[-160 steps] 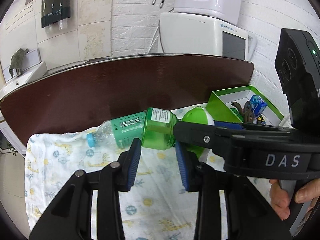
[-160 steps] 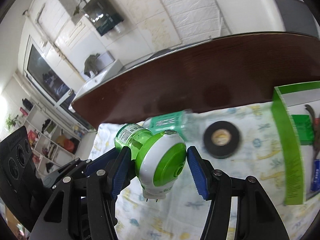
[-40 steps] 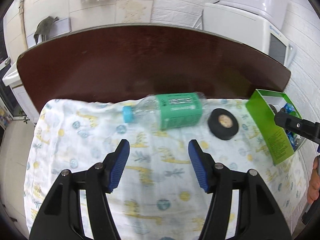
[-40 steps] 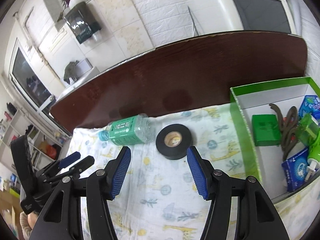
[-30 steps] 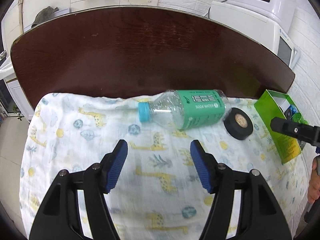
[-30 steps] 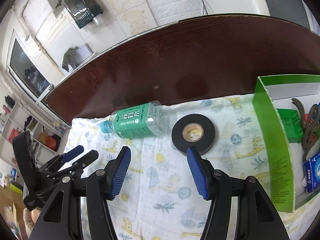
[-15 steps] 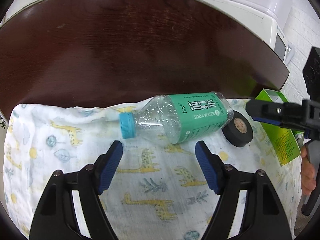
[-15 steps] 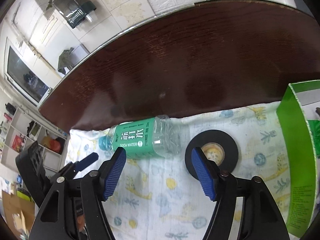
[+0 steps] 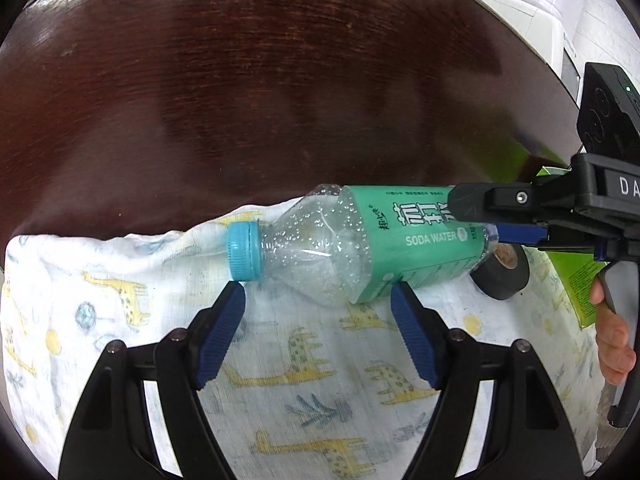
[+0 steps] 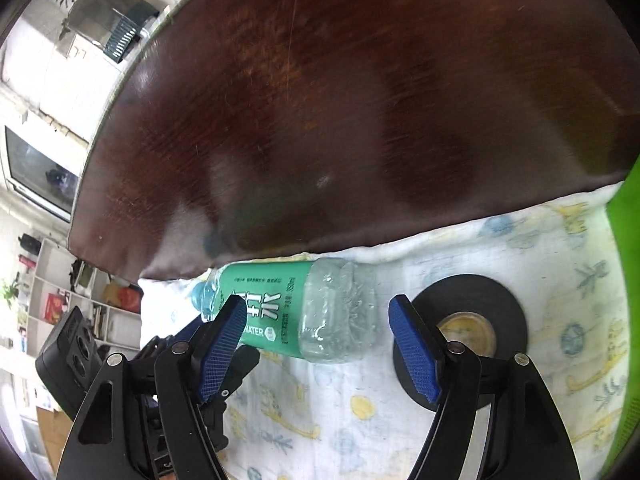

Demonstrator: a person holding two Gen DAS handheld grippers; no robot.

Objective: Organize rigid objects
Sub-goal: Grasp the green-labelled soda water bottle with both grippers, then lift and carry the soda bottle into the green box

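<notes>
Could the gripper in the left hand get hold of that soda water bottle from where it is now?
Probably yes. The left gripper is open, just short of the soda water bottle lying on the giraffe cloth, nothing between. The right gripper crowds the bottle's base end.

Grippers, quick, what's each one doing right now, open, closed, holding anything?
Left gripper: open, empty, jaws just widened, at the soda water bottle.
Right gripper: open, empty, jaws just widened, at the bottle's base.

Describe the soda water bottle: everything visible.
The bottle is clear crinkled plastic with a teal label reading SODA WATER and a blue cap. It looks empty, droplets inside. It lies on its side on the giraffe-print cloth near the cloth's far edge, base next to the black tape roll. No pad visibly presses on it.
</notes>
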